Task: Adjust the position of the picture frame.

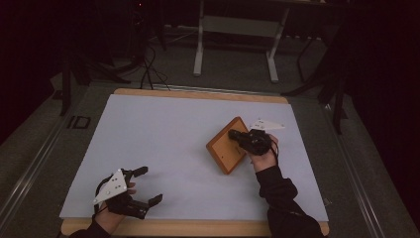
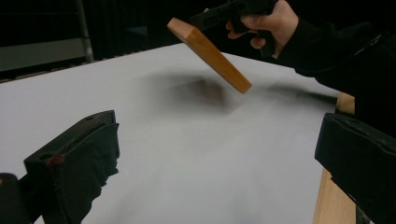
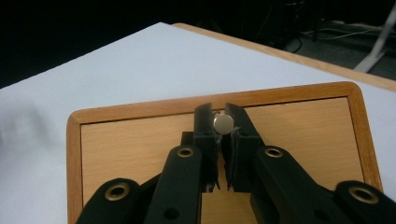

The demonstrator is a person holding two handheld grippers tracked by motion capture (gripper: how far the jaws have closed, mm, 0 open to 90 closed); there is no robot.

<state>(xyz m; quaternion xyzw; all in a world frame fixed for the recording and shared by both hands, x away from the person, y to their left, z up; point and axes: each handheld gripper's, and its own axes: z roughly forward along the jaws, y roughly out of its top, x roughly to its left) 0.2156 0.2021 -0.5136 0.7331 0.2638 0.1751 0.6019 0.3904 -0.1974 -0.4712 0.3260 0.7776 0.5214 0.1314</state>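
Note:
A flat wooden panel with a raised rim and a small round metal knob hangs tilted above the white table top, casting a shadow below it. My right gripper is shut on that knob, and the same gripper sits over the panel's far corner in the high view. In the left gripper view the panel floats at the upper middle under the other hand. My left gripper rests near the front left edge, jaws wide apart, nothing between them.
The white sheet covers a wooden table whose edge shows at the back and front. A white metal frame and cables stand on the dark floor behind. Dark stands flank both sides.

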